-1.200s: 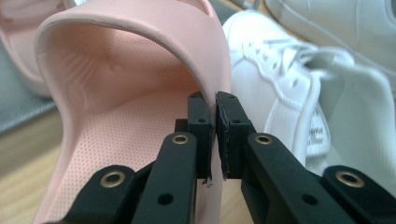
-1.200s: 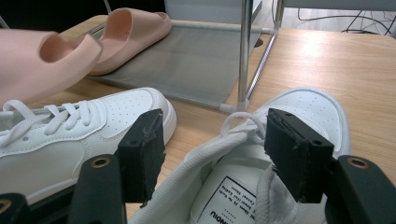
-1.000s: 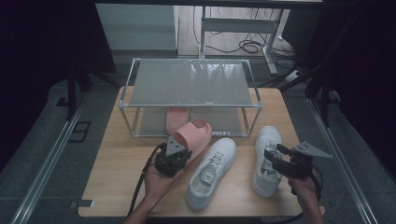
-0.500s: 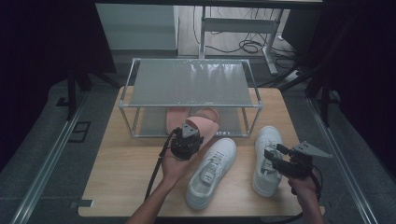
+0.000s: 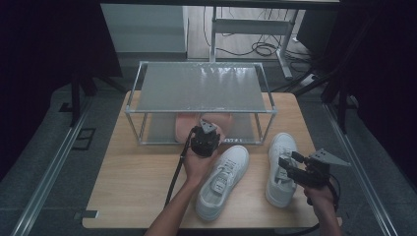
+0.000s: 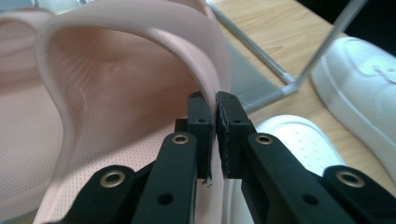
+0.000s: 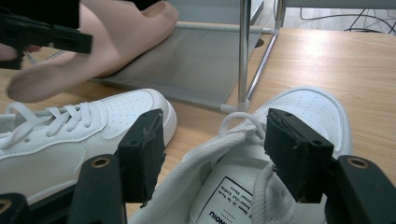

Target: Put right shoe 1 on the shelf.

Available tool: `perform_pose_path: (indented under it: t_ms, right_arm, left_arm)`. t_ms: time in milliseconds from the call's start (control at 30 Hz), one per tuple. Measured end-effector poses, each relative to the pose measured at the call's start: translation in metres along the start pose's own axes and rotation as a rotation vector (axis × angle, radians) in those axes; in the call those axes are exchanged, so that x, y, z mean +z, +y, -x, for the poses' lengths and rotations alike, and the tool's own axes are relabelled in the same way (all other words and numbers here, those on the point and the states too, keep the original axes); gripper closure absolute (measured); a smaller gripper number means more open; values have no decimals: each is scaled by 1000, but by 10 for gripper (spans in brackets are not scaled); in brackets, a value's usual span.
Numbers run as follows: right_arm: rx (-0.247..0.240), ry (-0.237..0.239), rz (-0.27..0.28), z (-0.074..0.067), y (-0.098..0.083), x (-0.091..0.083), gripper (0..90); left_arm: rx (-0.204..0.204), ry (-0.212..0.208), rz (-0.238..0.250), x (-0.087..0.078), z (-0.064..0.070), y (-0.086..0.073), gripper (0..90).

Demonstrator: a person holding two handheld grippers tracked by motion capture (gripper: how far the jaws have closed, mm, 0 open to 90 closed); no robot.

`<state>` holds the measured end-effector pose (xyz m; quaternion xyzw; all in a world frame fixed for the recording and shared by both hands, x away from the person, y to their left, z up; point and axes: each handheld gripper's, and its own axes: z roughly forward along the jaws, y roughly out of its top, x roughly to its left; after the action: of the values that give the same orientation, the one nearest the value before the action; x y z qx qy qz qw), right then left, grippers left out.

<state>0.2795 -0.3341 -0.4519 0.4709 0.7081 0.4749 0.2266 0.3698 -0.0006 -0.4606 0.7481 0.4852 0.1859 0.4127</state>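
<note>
One pink slipper (image 6: pixel 116 93), carried by left claw (image 6: pixel 215 135), now under rack (image 5: pixel 200 87)

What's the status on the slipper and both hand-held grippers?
Left hand-held gripper shut on pink slipper strap, at rack's lower shelf. Right hand-held gripper open over white sneaker. Path clear.

fingers (image 6: pixel 232 135): black, brass-ringed screws | right gripper (image 5: pixel 293 166): grey three-cornered plate | left gripper (image 5: pixel 205 139): black cable

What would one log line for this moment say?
left gripper: shut on pink slipper, at rack's lower shelf | right gripper: open over white sneaker | second sneaker: on table
</note>
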Motion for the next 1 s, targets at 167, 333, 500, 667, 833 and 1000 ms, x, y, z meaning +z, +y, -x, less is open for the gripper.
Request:
perform_pose_path:
  t_ms: [167, 333, 500, 667, 833, 1000]
  right_arm:
    - [7, -24, -15, 1, 0, -1, 385]
    - [17, -23, -10, 2, 0, -1, 385]
    - [19, -12, -2, 2, 1, -3, 385]
    - [22, -14, 2, 3, 1, -3, 384]
    - [22, -15, 5, 3, 1, -4, 384]
    - [27, -16, 2, 4, 1, -4, 384]
  left_arm:
    - [-21, 42, 4, 12, 4, 4, 855]
    - [-31, 48, 5, 20, 9, 9, 855]
    - [-51, 56, -13, 32, 9, 12, 852]
    - [-43, 69, -42, 40, 6, 11, 851]
    - [-41, 75, -51, 48, 5, 15, 851]
    - [-37, 103, -43, 57, 7, 17, 850]
